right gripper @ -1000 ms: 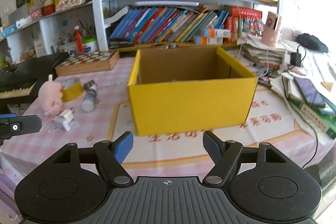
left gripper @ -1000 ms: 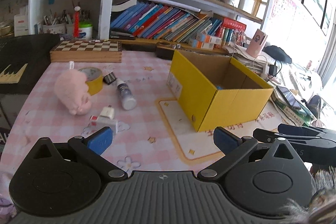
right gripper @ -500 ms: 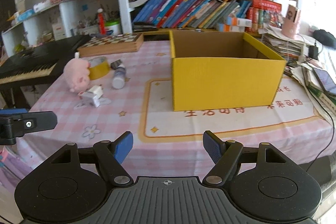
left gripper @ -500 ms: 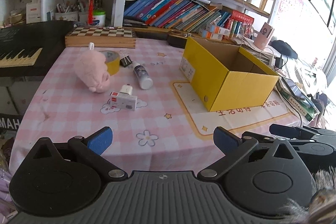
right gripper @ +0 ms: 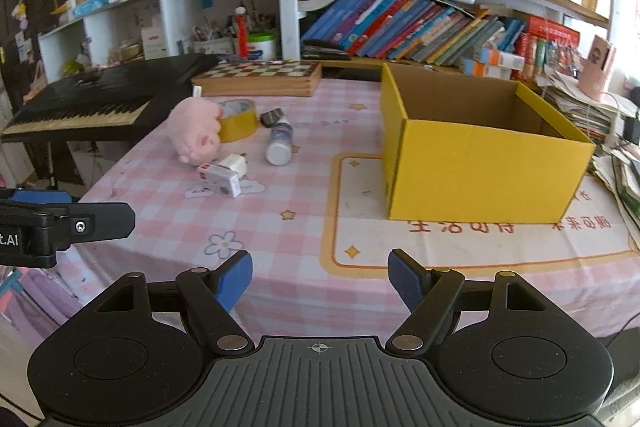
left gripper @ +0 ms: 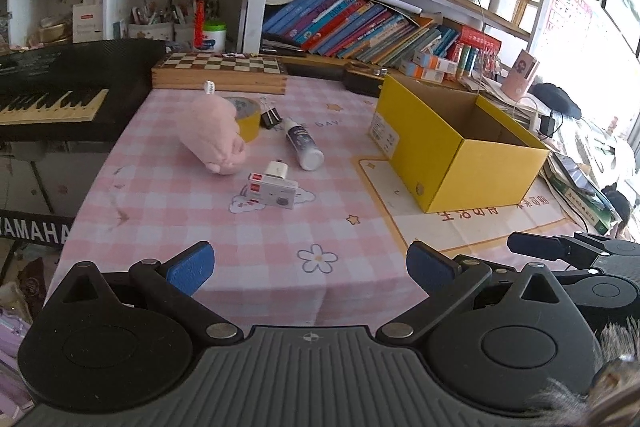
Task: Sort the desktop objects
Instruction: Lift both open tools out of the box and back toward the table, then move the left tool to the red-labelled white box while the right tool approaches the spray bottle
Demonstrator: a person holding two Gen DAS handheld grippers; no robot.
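Note:
On the pink checked tablecloth (left gripper: 224, 227) (right gripper: 304, 179) lie a pink plush pig (left gripper: 214, 139) (right gripper: 196, 133), a yellow tape roll (left gripper: 246, 117) (right gripper: 238, 119), a black binder clip (left gripper: 270, 115) (right gripper: 271, 116), a white bottle (left gripper: 304, 145) (right gripper: 279, 143) on its side, a white plug (left gripper: 277, 169) (right gripper: 236, 163) and a small white box (left gripper: 272, 190) (right gripper: 218, 179). An open yellow box (left gripper: 452, 147) (right gripper: 476, 151) stands to their right. My left gripper (left gripper: 310, 267) and right gripper (right gripper: 320, 277) are both open and hold nothing, at the table's near edge, well short of the objects.
A wooden chessboard box (left gripper: 220, 73) (right gripper: 258, 77) sits at the table's back. A black keyboard (left gripper: 60, 95) (right gripper: 96, 103) stands to the left. Bookshelves (left gripper: 360, 27) (right gripper: 420, 23) rise behind. Stacked papers and books (left gripper: 580, 183) (right gripper: 580, 107) crowd the right side.
Both grippers have drawn back from the table, so the objects and the yellow box look smaller and farther. The near table edge has come into view. Both stay open.

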